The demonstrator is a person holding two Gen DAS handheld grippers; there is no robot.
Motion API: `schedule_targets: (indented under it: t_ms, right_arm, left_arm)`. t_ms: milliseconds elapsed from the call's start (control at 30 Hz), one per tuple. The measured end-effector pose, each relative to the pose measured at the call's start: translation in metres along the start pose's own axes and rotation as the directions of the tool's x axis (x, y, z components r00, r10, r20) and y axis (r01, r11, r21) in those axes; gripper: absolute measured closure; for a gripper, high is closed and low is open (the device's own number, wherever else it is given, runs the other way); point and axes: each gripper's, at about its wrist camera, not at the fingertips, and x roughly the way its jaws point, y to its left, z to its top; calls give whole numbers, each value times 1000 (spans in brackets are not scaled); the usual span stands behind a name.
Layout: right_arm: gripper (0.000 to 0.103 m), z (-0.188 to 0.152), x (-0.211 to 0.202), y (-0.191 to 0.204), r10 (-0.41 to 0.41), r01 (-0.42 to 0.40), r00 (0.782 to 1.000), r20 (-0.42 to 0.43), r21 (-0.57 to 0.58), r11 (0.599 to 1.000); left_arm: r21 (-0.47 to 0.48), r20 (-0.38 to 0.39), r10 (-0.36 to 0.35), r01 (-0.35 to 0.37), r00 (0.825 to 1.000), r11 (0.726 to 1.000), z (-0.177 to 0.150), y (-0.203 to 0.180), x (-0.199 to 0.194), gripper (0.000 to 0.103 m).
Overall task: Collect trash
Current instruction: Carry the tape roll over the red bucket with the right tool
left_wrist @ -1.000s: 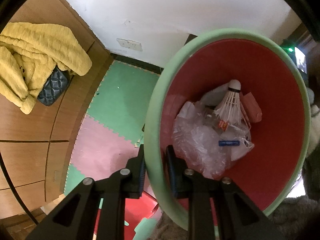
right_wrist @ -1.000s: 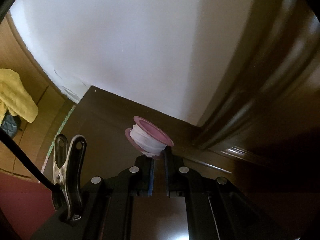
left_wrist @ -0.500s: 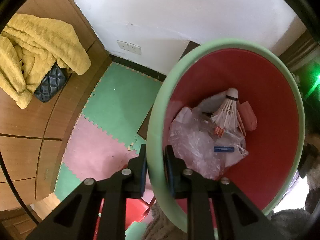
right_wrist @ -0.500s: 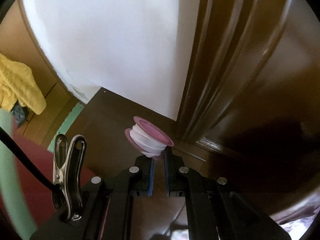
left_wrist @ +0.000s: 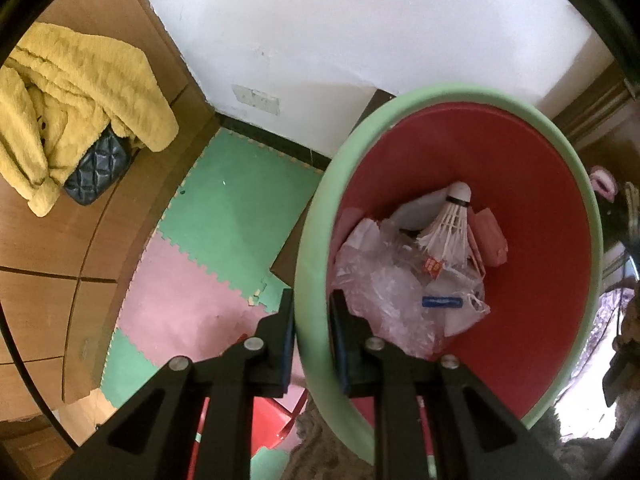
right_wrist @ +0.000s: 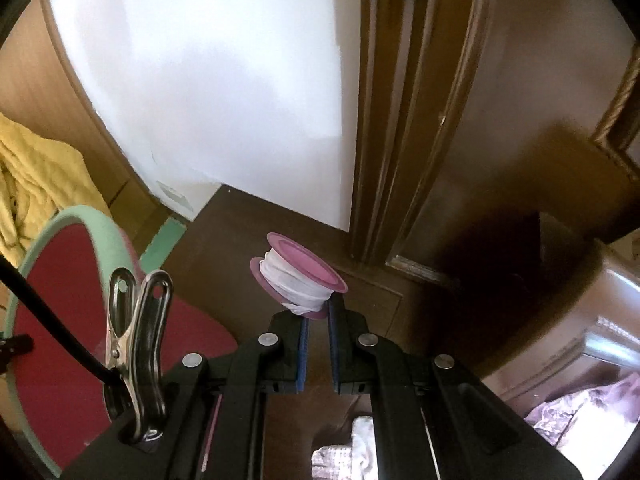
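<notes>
Left wrist view: bin (left_wrist: 316, 248), green-rimmed, red inside, gripped at its near rim by the left claw (left_wrist: 311, 336), pads pressed either side; mouth tilted toward the camera, trash bags and shuttlecock (left_wrist: 450, 228) within.

Right wrist view: tape spool (right_wrist: 298, 276) pinched by the right claw (right_wrist: 316, 316), axis slanting up-left; bin mouth seen lower left, judged the nearer drop target.

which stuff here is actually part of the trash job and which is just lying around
Part of the job:
- bin, rim clamped by left gripper
- pink spool of white tape, held by right gripper
- shuttlecock and plastic bags, already in the bin

Just lying about:
- yellow garment
- black quilted bag
- foam floor mats
</notes>
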Motion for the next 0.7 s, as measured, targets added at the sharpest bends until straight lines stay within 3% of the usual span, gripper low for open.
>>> schedule_targets:
  t_ms: [300, 700]
  right_arm:
    - [94, -10, -62, 20, 22, -20, 998, 64, -38, 999]
    - [93, -38, -120, 54, 74, -70, 996, 42, -96, 993]
  left_arm:
    - [11, 9, -23, 23, 1000, 1000, -1, 2, -1, 85]
    - [27, 13, -36, 35, 999, 999, 0, 3, -2, 84]
